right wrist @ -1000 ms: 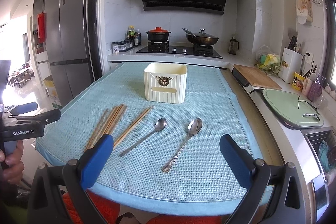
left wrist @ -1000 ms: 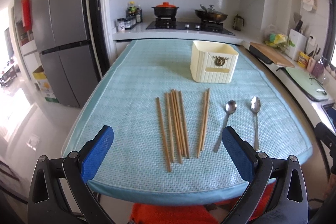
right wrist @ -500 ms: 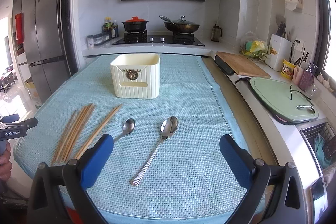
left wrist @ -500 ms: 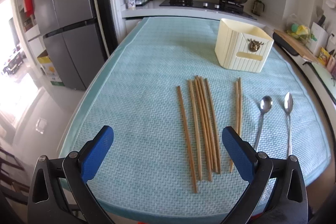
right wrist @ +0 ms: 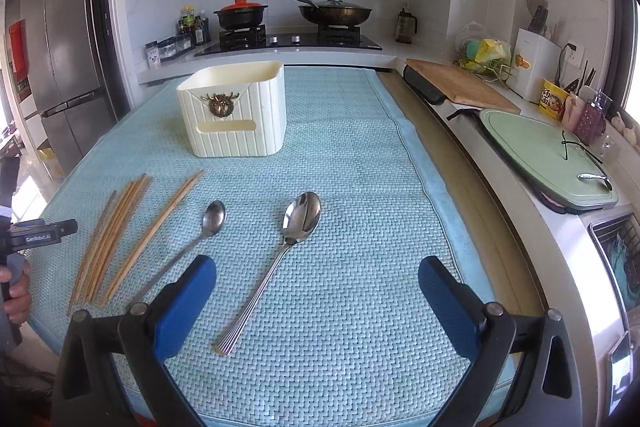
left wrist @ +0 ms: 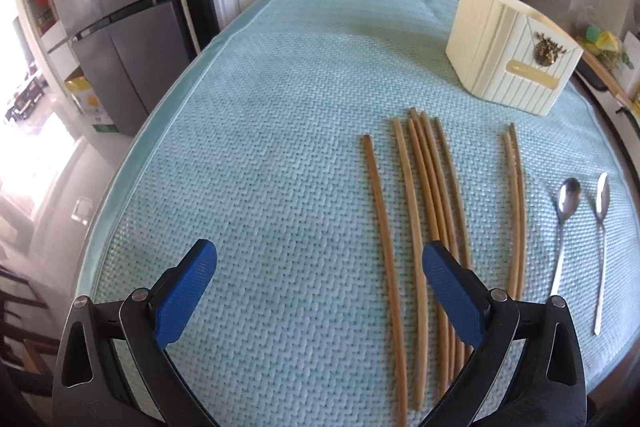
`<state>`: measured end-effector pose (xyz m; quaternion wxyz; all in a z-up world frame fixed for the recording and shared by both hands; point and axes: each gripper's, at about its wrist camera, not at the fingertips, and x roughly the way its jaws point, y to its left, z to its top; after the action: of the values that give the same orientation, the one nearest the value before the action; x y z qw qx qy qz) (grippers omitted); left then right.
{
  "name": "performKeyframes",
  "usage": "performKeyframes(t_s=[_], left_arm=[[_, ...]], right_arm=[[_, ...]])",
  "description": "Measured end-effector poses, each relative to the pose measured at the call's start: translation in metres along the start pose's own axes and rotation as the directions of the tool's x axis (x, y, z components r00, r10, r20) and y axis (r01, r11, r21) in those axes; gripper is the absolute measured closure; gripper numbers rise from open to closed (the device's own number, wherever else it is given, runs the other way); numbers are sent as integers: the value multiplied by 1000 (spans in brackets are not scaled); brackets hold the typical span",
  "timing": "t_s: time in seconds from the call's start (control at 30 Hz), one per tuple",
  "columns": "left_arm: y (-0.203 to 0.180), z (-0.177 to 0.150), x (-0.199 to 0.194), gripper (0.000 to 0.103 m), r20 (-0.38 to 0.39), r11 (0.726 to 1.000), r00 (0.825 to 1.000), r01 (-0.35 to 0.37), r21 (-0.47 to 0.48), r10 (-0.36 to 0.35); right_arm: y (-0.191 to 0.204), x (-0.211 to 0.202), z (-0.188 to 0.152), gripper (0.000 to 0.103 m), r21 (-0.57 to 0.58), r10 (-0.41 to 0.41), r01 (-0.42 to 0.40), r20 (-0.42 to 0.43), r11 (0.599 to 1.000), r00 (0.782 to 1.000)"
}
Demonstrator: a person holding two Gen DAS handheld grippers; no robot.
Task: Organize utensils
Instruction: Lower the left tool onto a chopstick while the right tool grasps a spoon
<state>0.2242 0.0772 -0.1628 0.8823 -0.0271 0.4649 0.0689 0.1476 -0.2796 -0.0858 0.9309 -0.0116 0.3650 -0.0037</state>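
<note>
Left gripper [left wrist: 320,275] wide, empty, above chopsticks [left wrist: 424,195]. Right gripper [right wrist: 318,287] wide, empty, over large spoon [right wrist: 298,223]. Cream holder [right wrist: 234,111] beyond.

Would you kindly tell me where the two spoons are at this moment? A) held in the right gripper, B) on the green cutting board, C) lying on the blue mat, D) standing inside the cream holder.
C: both spoons lie flat on the blue mat, in front of the cream holder; the open right gripper holds nothing.

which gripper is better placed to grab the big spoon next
Right. The right gripper is open with the larger spoon lying between its fingers. The left gripper, also open, sits over the chopsticks, farther from both spoons.
</note>
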Motion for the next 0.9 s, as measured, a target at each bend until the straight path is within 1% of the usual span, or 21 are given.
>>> performKeyframes(t_s=[0.13,0.33,0.47,0.57,0.63,0.67,0.73,0.77,0.83,0.9], left_arm=[[-3,8,24,1,-34,1000,999,-15,12,15],[-8,13,42,2,-57,998,998,-32,50,35],[-8,16,47,1,-58,999,998,-11,43,14],[-2,20,52,0,-82,999,996,31,20,-29],[-1,23,53,0,-84,999,996,36,29,-34],[-2,24,54,0,-87,999,995,41,36,-37],[-2,27,55,0,-94,998,995,49,45,-44],[-2,28,56,0,-99,998,994,52,48,-47],[-2,30,56,0,-111,997,992,57,50,-51],[-2,37,60,0,-125,997,991,56,49,-49]], right_arm=[[-1,8,-4,0,10,11,-11,-15,1000,1000],[-6,41,-16,0,61,34,-28,-97,998,995],[-3,67,-16,0,81,34,-24,-123,996,992],[3,90,-15,0,81,35,-24,-143,996,989],[7,106,-13,1,81,31,-18,-163,997,986],[10,114,-12,2,79,23,-10,-172,997,985],[16,129,-8,9,62,-8,19,-185,998,983],[19,137,-7,10,51,-23,33,-194,998,981],[25,152,-3,20,34,-46,54,-216,998,975],[27,158,3,19,33,-60,69,-207,997,977]])
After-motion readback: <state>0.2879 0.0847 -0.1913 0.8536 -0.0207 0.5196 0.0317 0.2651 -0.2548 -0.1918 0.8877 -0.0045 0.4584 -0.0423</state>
